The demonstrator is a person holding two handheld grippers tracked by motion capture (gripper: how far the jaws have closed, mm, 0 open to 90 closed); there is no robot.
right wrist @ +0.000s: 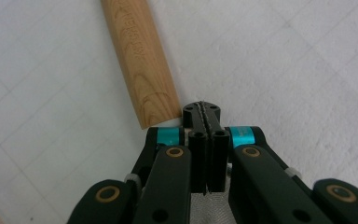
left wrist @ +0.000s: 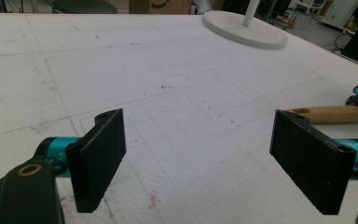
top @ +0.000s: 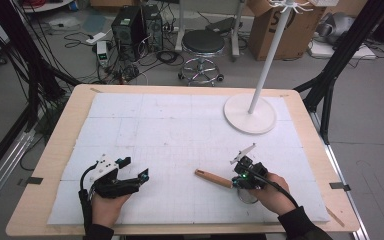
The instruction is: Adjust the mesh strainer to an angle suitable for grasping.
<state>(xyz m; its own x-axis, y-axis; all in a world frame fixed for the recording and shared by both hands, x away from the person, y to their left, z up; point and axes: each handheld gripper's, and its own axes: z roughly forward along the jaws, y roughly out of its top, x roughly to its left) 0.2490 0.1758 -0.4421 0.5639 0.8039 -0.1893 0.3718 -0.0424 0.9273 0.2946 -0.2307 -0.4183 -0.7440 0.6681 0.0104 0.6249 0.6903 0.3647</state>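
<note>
A small strainer with a light wooden handle (top: 212,178) lies on the white foam mat at the front right; its handle (right wrist: 140,56) points up and left in the right gripper view. Grey mesh (right wrist: 205,207) and a metal ring (top: 248,196) show under my right gripper (top: 236,176). Its jaws (right wrist: 207,112) are pressed together beside the handle's end, with a thin silvery edge pinched between them. My left gripper (top: 135,168) rests at the front left, its jaws (left wrist: 200,158) wide open with only bare mat between. The handle (left wrist: 331,114) shows off to its right.
A white coat stand with a round base (top: 250,114) rises at the back right of the mat; its base (left wrist: 244,29) is also in the left gripper view. The mat (top: 180,130) covers a wooden table (top: 67,120). A stool, boxes and cables stand beyond.
</note>
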